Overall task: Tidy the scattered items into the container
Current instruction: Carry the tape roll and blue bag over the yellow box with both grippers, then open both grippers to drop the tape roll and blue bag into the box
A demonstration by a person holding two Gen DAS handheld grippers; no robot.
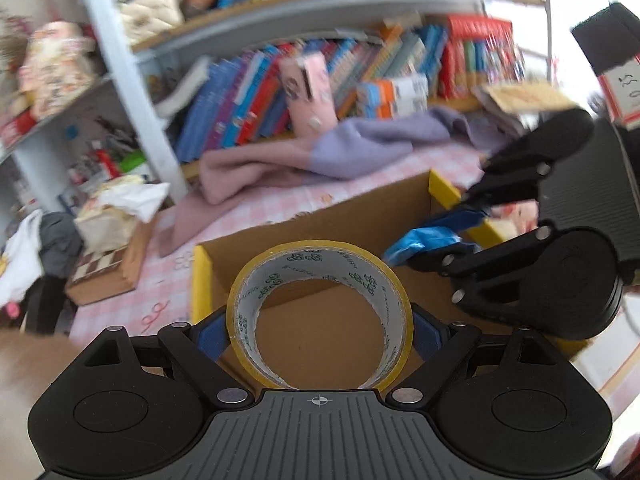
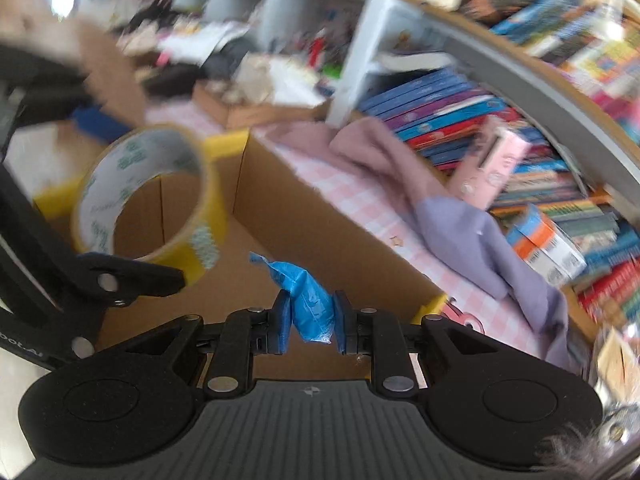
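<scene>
Each fisheye camera sits just behind its own hand-held gripper, looking steeply down and forward, close over the box (image 1: 320, 216). Both views share the box (image 2: 320, 216), the bookshelf (image 1: 304, 92) behind it, and the other hand-held gripper at one edge.

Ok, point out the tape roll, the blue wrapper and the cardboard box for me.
tape roll (image 1: 320, 254): left wrist view, top of the ring's inner liner.
blue wrapper (image 2: 310, 306): right wrist view, its crumpled middle between the jaws.
cardboard box (image 1: 360, 208): left wrist view, far inner wall.
</scene>
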